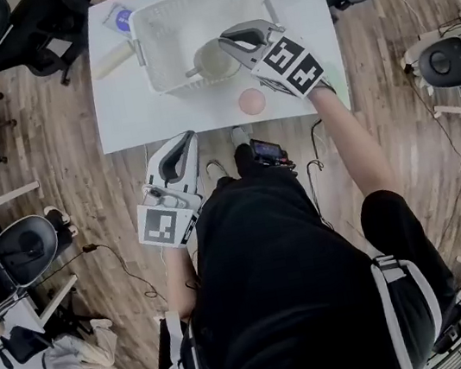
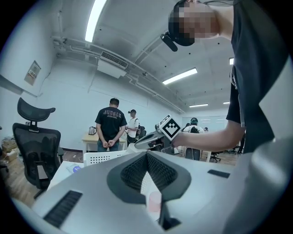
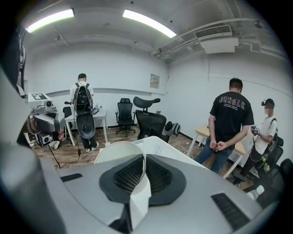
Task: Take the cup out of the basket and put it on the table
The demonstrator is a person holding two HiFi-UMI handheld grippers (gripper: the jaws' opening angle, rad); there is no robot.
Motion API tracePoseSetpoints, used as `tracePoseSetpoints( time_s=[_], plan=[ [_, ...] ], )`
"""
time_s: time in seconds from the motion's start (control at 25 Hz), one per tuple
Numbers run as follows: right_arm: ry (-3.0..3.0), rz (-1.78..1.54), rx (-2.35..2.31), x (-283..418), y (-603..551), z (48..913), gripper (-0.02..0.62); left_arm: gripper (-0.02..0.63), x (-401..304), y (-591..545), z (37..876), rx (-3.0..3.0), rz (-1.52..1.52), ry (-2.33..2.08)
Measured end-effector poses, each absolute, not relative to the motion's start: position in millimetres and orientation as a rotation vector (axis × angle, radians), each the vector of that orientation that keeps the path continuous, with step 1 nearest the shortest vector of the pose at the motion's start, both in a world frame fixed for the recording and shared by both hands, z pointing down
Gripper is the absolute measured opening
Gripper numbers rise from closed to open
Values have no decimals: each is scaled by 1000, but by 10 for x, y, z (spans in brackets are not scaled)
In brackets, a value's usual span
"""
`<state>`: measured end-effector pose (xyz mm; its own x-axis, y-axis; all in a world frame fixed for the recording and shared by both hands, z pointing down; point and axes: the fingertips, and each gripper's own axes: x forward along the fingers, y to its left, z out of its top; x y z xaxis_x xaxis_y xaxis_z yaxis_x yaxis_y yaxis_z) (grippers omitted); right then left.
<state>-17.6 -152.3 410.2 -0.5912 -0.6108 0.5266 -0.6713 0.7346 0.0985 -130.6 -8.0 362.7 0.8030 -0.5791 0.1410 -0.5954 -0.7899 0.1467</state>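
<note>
Both are closed: our right gripper (image 1: 235,44) on the cream round cup (image 1: 208,63) in the white perforated plastic basket (image 1: 153,26), our left gripper (image 1: 182,143) empty at seven o'clock.

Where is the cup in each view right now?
Head view: cup upper centre, inside the white basket, with the right gripper on its rim.
Right gripper view: cup at centre, its wall between the jaws.
Left gripper view: cup not made out.
Shared landmark: the white basket, seen in all three.
</note>
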Motion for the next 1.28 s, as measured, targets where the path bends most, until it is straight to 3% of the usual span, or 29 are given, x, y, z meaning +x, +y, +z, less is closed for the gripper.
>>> tracePoseSetpoints(
  time_s=[1.28],
  plan=[
    [-2411, 293, 1379, -230, 543, 3735, 37, 21, -1394, 764, 3519, 2932, 84, -566]
  ],
)
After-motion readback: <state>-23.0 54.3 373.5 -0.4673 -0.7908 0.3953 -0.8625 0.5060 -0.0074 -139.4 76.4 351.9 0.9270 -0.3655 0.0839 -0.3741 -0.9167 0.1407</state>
